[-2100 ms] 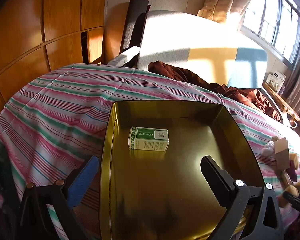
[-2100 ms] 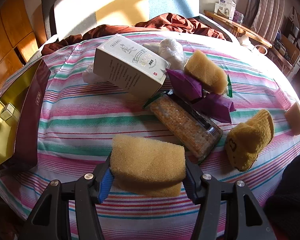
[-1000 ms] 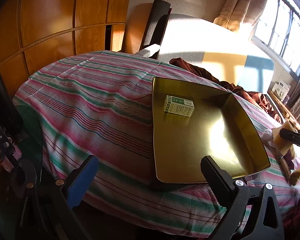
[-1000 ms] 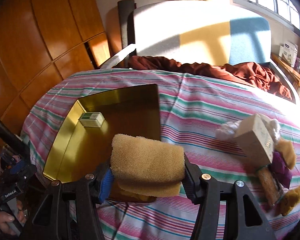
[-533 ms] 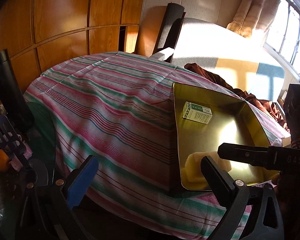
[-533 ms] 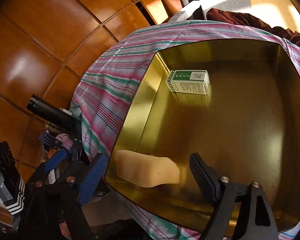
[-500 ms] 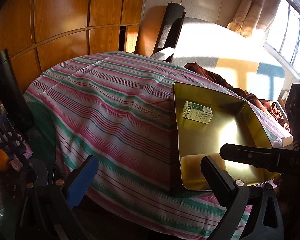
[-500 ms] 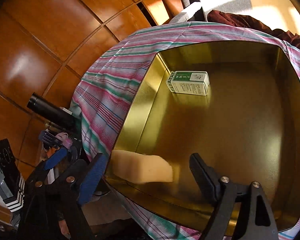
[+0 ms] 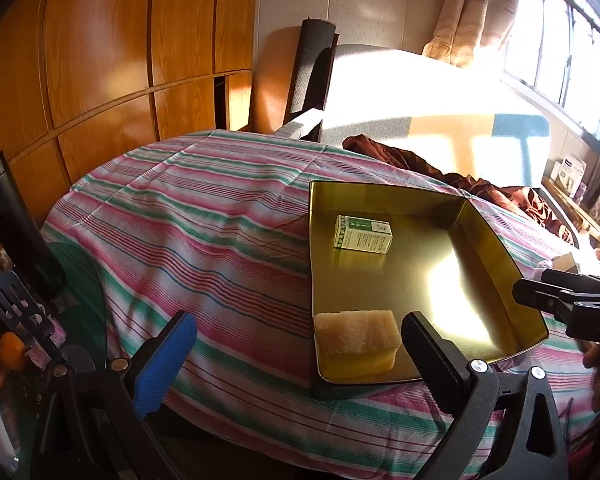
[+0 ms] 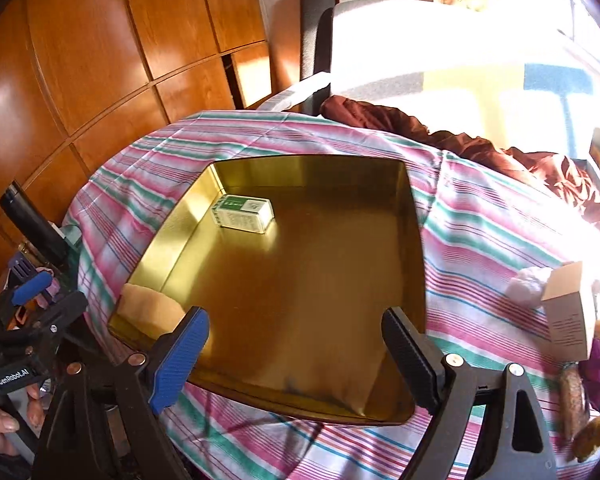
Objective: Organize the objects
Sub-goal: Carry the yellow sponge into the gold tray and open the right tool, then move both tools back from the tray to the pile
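Sponge (image 9: 356,334) lies in the near left corner of the gold tray (image 9: 496,248), away from the small green box (image 9: 363,233). It looks light and soft, likely to squash under pressure, best pinched across its long sides. Right gripper (image 10: 296,354) is opening, nothing between its fingers; left gripper (image 9: 298,350) hangs released and empty. Striped cloth covers the desk (image 9: 204,216); wood panels and a sunlit window stand behind.
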The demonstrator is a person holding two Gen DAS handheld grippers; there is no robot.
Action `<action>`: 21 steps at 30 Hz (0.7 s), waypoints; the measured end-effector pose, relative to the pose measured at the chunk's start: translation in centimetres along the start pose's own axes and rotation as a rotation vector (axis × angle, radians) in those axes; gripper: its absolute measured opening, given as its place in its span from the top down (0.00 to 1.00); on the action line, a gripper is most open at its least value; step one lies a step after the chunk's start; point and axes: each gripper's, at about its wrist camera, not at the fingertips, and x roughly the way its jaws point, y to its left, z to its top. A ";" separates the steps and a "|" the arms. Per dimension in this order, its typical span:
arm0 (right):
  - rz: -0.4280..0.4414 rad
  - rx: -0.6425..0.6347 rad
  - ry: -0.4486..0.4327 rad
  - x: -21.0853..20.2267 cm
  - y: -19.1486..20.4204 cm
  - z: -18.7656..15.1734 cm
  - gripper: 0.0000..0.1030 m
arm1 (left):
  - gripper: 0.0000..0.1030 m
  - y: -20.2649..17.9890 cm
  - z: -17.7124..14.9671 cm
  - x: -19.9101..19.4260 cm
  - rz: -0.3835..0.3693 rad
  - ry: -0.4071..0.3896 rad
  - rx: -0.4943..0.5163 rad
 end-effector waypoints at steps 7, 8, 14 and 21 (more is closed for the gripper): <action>-0.126 0.046 -0.014 -2.1 -5.1 -1.1 0.13 | 0.00 -3.2 0.3 -0.5 -0.043 -0.002 0.072; -0.140 0.056 -0.018 -2.5 -6.0 -1.3 0.13 | 0.00 -3.7 0.3 -0.6 -0.052 -0.003 0.083; -0.252 0.114 -0.034 -4.6 -11.3 -2.0 0.13 | 0.00 -7.0 0.2 -0.5 -0.102 0.009 0.154; -0.410 0.193 -0.035 -7.5 -18.5 -3.3 0.13 | 0.00 -11.1 0.0 -0.2 -0.174 0.025 0.236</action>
